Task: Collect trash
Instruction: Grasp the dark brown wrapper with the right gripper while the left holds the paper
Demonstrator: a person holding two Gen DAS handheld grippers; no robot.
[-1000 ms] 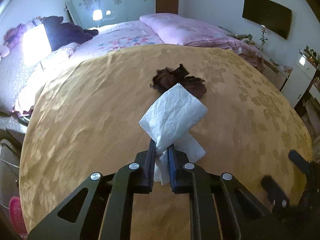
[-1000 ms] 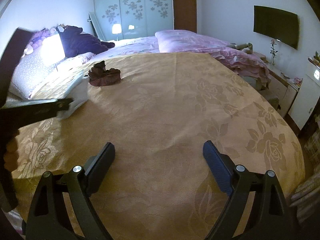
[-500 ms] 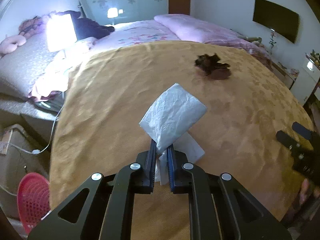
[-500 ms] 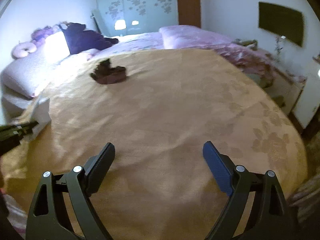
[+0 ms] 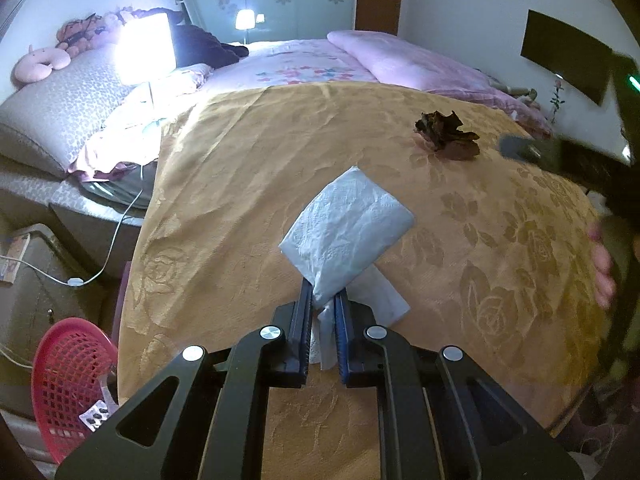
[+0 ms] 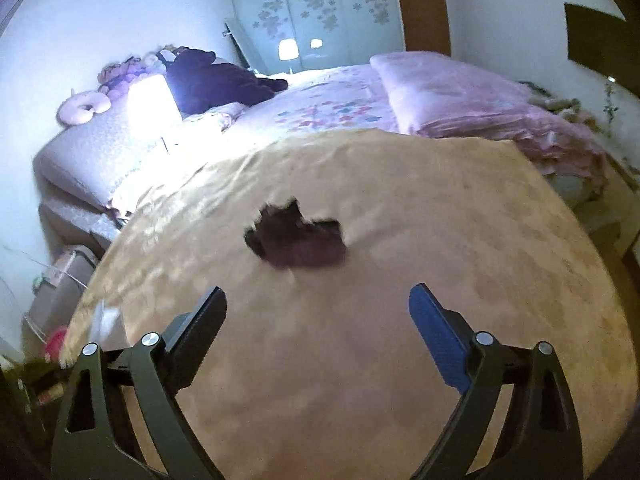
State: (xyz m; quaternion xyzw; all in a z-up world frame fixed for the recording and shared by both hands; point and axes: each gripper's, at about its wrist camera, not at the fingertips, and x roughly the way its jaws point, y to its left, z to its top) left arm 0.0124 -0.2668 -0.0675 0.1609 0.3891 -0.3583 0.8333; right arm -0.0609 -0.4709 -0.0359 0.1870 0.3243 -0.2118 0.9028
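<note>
The black two-finger left gripper [image 5: 324, 300] pointed steeply downward, its jaws clamped together on something thin. The black right gripper [image 6: 318, 312], blue pad on one finger, had just widened its empty jaws, angled downward.

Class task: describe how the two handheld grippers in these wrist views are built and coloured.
Both are matte black frames with triangular cut-outs and round silver screw heads at the joints. The left gripper has two flat, straight fingers with blue inner pads. On the right gripper, one finger shows a blue pad. No cables or markings show.
</note>
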